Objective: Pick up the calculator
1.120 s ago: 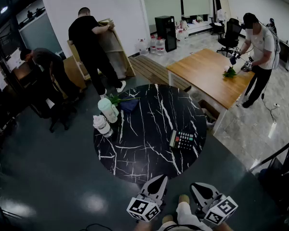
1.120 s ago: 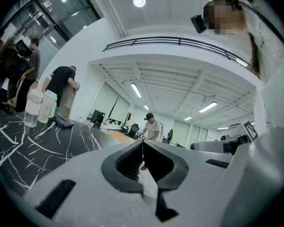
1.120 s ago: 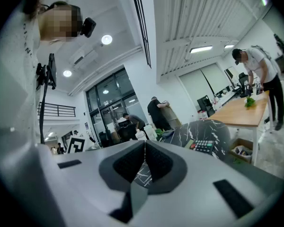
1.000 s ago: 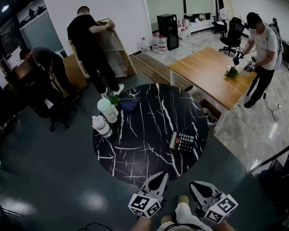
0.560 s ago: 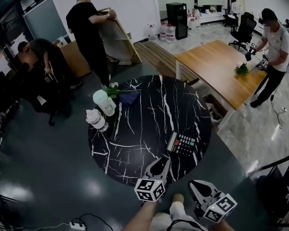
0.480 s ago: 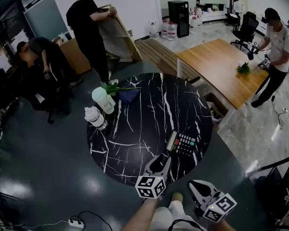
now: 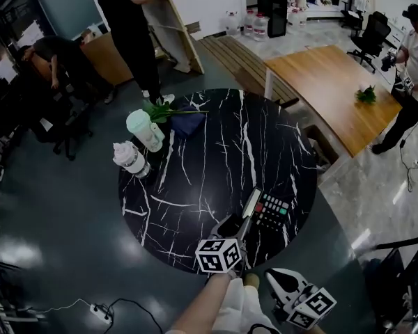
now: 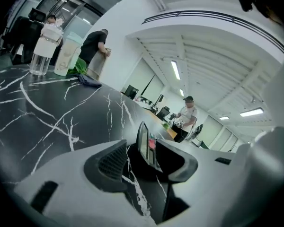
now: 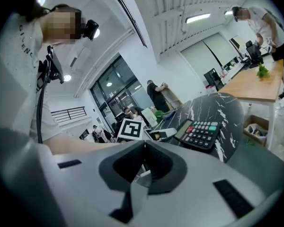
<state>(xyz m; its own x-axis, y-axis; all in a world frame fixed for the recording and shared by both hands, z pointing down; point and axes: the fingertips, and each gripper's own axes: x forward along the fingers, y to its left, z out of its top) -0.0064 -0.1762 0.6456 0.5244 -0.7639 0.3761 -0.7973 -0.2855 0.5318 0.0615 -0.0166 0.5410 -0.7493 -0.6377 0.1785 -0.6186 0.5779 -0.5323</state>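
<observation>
Left tool (image 7: 238, 221) forward, opening astride calculator (image 7: 270, 211)

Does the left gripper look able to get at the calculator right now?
Probably yes: the left gripper is at the calculator, whose edge shows between its opening jaws; nothing blocks it.
</observation>
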